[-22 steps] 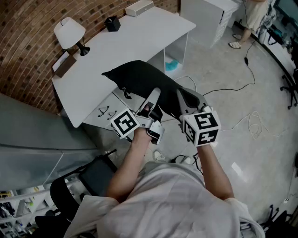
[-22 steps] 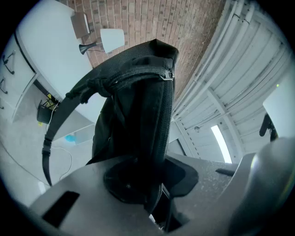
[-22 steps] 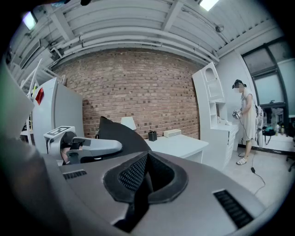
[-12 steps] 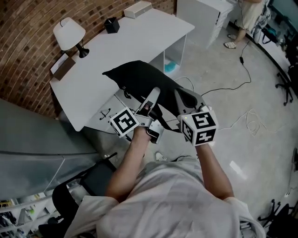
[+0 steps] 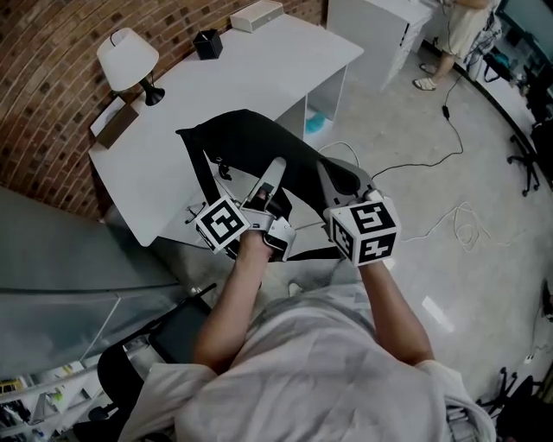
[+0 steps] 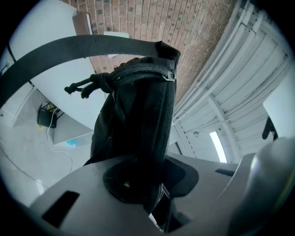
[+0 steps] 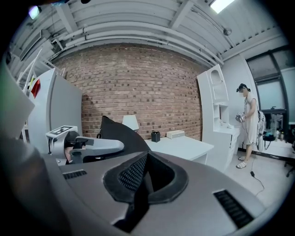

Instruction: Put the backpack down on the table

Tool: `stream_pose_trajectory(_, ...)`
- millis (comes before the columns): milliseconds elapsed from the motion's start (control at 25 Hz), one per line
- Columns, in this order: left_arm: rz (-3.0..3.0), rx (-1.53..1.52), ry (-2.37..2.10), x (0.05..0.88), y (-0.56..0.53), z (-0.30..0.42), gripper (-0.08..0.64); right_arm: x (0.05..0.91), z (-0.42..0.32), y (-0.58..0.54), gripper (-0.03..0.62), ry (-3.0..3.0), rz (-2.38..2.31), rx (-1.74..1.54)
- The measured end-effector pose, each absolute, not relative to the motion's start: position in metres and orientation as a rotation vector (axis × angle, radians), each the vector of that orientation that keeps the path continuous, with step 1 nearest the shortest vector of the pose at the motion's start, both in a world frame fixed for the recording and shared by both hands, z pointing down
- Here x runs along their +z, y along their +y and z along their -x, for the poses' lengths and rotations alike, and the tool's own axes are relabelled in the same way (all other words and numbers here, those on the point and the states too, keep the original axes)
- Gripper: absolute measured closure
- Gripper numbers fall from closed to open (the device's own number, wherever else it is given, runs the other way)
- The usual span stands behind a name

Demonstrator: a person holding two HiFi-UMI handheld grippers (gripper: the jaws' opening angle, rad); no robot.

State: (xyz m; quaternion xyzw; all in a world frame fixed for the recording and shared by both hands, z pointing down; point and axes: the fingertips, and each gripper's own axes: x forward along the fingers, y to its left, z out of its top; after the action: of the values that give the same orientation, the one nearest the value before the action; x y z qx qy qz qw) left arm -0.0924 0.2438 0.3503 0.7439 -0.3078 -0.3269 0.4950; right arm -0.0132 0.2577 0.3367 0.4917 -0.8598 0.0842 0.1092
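Observation:
A black backpack (image 5: 251, 147) hangs in the air over the front edge of the white table (image 5: 259, 60), with both grippers holding it. My left gripper (image 5: 273, 173) is shut on the backpack's near edge. In the left gripper view the dark fabric (image 6: 138, 115) runs down between its jaws, and a black strap (image 6: 69, 48) arcs over the top. My right gripper (image 5: 333, 179) is shut on the backpack's right side. In the right gripper view black mesh fabric (image 7: 133, 173) is pinched between its jaws, and the left gripper (image 7: 87, 146) shows beside the backpack.
On the table's far side stand a white lamp (image 5: 125, 60), a small black box (image 5: 207, 43), a white box (image 5: 257, 15) and a brown block (image 5: 119, 123). A white cabinet (image 5: 380, 30) stands to the right, cables (image 5: 415, 164) lie on the floor, and a person (image 7: 249, 124) stands further off.
Both grippers have carried the backpack up and a little left, further over the table's edge. A strap now hangs down on its left side.

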Motion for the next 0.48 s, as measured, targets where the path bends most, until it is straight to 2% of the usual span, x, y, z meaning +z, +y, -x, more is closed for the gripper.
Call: stream_pose_trajectory(480,-1.794,-0.841,-0.769,0.349,0.191,0.076,0.480,0.341,-0.005,0.201,0.591,-2.599,-1.399,0.247)
